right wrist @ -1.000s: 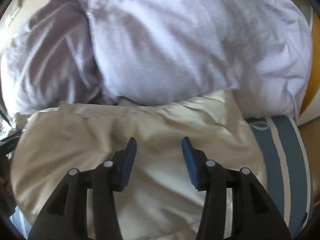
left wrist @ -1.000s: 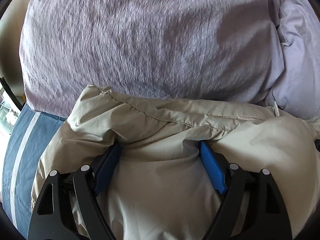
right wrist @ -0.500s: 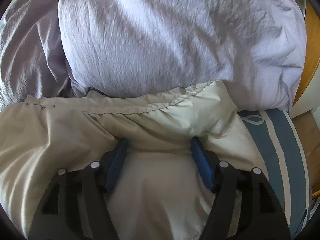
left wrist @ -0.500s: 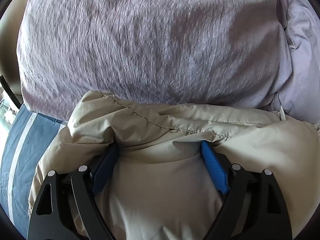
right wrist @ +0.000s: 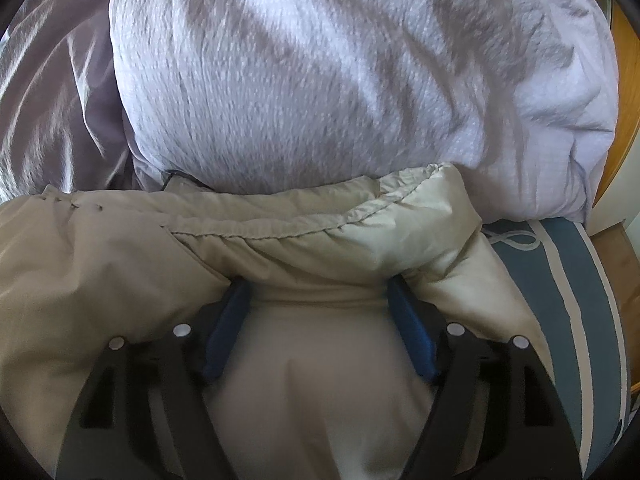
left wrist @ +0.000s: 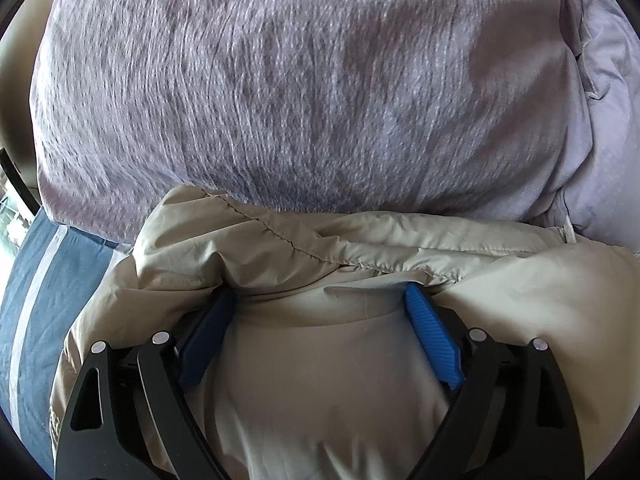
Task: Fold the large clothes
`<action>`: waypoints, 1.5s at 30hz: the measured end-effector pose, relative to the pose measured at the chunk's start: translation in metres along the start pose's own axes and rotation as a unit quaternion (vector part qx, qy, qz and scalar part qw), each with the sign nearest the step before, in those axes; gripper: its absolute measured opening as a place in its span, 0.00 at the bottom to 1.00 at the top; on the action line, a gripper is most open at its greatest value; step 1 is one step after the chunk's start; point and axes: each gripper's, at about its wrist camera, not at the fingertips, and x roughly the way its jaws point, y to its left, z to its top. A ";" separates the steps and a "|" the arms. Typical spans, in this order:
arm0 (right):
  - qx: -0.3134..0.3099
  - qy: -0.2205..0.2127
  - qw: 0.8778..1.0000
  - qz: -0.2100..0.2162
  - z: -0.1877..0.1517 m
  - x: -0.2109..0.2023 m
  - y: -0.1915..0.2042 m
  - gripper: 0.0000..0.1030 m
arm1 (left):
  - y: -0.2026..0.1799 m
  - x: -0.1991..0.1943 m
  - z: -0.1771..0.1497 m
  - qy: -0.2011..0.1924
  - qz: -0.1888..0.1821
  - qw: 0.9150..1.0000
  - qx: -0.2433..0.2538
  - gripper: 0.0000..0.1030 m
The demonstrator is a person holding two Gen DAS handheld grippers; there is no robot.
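Note:
A beige padded jacket (left wrist: pixel 320 380) lies on the bed; it also fills the lower right wrist view (right wrist: pixel 120 264). My left gripper (left wrist: pixel 320 292) is open, its blue pads wide apart and pushed under a stitched fold of the jacket (left wrist: pixel 288 240). My right gripper (right wrist: pixel 320 284) is open too, its tips tucked under the jacket's stitched hem (right wrist: pixel 320 232). The pad tips of both grippers are hidden by the fabric. Jacket cloth bulges between each pair of fingers.
Lilac pillows (left wrist: pixel 300 80) (right wrist: pixel 340 72) press against the jacket's far edge. A blue sheet with pale stripes (left wrist: pixel 36 300) (right wrist: pixel 576 300) shows at the sides. A wooden bed frame (right wrist: pixel 628 80) stands at the far right.
Both grippers have pushed forward toward the pillows. The right gripper, which was above the jacket with its pads bare, has opened wider and slid under the hem. The left stays under its fold.

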 end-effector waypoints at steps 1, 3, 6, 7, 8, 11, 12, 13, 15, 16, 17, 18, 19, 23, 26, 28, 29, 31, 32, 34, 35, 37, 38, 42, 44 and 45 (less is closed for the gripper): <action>0.000 -0.001 1.000 0.000 0.000 0.001 0.000 0.71 | 0.000 0.001 0.000 0.000 0.000 1.000 0.000 0.87; 0.000 -0.001 1.000 0.000 0.000 0.002 0.000 0.71 | 0.000 0.005 0.000 -0.001 -0.001 1.000 -0.002 0.87; 0.000 -0.001 1.000 0.000 0.000 0.000 -0.001 0.72 | 0.001 0.011 -0.001 -0.003 -0.002 1.000 -0.003 0.88; 0.000 -0.002 1.000 0.000 0.000 0.002 0.000 0.72 | 0.001 0.011 -0.001 -0.003 -0.002 1.000 -0.003 0.88; 0.000 -0.002 1.000 0.000 0.000 0.002 -0.001 0.72 | 0.001 0.012 -0.002 -0.005 -0.002 1.000 -0.004 0.88; 0.001 -0.005 1.000 0.001 0.000 0.006 0.004 0.72 | 0.001 0.014 -0.004 -0.008 -0.003 1.000 -0.004 0.88; 0.001 -0.006 1.000 0.001 0.001 0.007 0.004 0.72 | 0.000 0.015 -0.006 -0.008 -0.003 1.000 -0.004 0.88; 0.000 -0.006 1.000 0.001 0.000 0.004 0.002 0.72 | 0.000 0.017 -0.007 -0.008 -0.004 1.000 -0.004 0.88; 0.000 -0.006 1.000 0.001 0.000 0.007 0.004 0.73 | 0.000 0.019 -0.008 -0.008 -0.004 1.000 -0.004 0.88; 0.000 -0.007 1.000 0.001 0.000 0.009 0.005 0.73 | 0.000 0.019 -0.008 -0.008 -0.004 1.000 -0.004 0.88; 0.000 -0.007 1.000 0.001 0.000 0.009 0.005 0.73 | 0.000 0.019 -0.008 -0.008 -0.004 1.000 -0.004 0.88; 0.000 -0.007 1.000 0.001 0.000 0.009 0.005 0.73 | 0.001 0.021 -0.008 -0.008 -0.004 1.000 -0.004 0.88; 0.000 -0.007 1.000 0.001 0.000 0.010 0.005 0.73 | 0.001 0.020 -0.008 -0.008 -0.004 1.000 -0.004 0.88; 0.000 -0.005 1.000 0.001 -0.001 0.007 0.003 0.73 | 0.000 0.023 -0.012 -0.007 -0.003 1.000 -0.003 0.88; -0.002 -0.002 1.000 0.000 0.000 0.012 0.005 0.73 | 0.000 0.026 -0.014 -0.006 -0.003 1.000 -0.002 0.88; -0.003 0.000 1.000 -0.002 0.002 0.015 0.006 0.73 | 0.001 0.028 -0.014 -0.005 -0.003 1.000 -0.002 0.88; -0.004 0.001 1.000 -0.004 0.002 0.016 0.007 0.73 | 0.000 0.027 -0.014 -0.005 -0.002 1.000 -0.001 0.88; -0.007 0.005 1.000 -0.007 0.003 0.017 0.008 0.73 | 0.001 0.025 -0.017 -0.004 -0.002 1.000 0.000 0.88; -0.007 0.007 1.000 -0.008 0.003 0.018 0.008 0.73 | 0.001 0.025 -0.018 -0.004 -0.002 1.000 0.000 0.88; -0.008 0.010 1.000 -0.009 0.005 0.022 0.009 0.73 | 0.001 0.025 -0.018 -0.003 -0.001 1.000 0.000 0.88; -0.009 0.015 1.000 -0.009 0.006 0.024 0.010 0.73 | 0.000 0.022 -0.016 -0.001 -0.001 1.000 0.001 0.88; -0.007 0.030 1.000 -0.006 0.011 0.025 0.010 0.73 | -0.002 0.020 -0.012 0.010 0.005 1.000 0.008 0.88; -0.003 0.038 0.999 -0.004 0.014 0.023 0.008 0.73 | -0.002 0.016 -0.012 0.020 0.009 1.000 0.012 0.88; 0.025 0.052 0.998 -0.006 0.018 0.002 -0.011 0.74 | 0.008 -0.011 -0.014 0.043 0.000 0.999 0.022 0.88; 0.039 0.051 0.998 -0.006 0.018 -0.012 -0.026 0.77 | 0.021 -0.032 -0.019 0.045 -0.006 0.999 0.030 0.88; 0.049 0.053 0.997 -0.003 0.017 -0.019 -0.035 0.82 | 0.027 -0.041 -0.020 0.044 -0.007 0.999 0.032 0.88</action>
